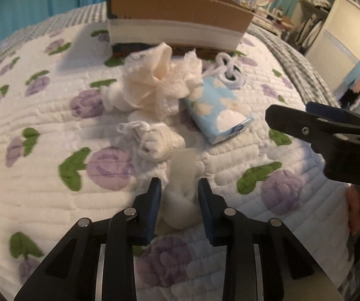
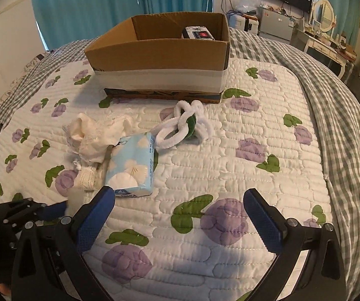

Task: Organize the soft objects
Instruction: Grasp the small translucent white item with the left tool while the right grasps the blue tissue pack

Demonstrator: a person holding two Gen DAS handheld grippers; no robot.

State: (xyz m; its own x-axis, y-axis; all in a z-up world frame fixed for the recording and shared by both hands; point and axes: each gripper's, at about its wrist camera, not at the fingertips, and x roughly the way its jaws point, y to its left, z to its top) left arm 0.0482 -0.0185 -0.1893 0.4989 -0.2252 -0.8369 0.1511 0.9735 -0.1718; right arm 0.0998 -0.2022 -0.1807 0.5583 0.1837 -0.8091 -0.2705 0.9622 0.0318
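Note:
My left gripper [image 1: 180, 198] is shut on a white rolled cloth [image 1: 180, 205] that lies on the flowered quilt [image 1: 42, 125]. Just beyond it are a white knit piece [image 1: 159, 140], a cream lace cloth [image 1: 154, 85] [image 2: 94, 138], a light-blue tissue pack [image 1: 215, 110] [image 2: 132, 168] and white fuzzy loops [image 1: 230, 72] [image 2: 185, 125]. My right gripper [image 2: 180, 195] is open over bare quilt, its left pad close to the tissue pack's near end, with nothing between its fingers. In the left wrist view the right gripper [image 1: 287, 111] comes in from the right.
An open cardboard box [image 2: 159, 50] stands at the far side of the quilt, with a black packet [image 2: 198, 33] inside. A checked blanket [image 2: 343, 115] covers the bed's right side. Furniture and a mirror [image 2: 324, 15] stand beyond.

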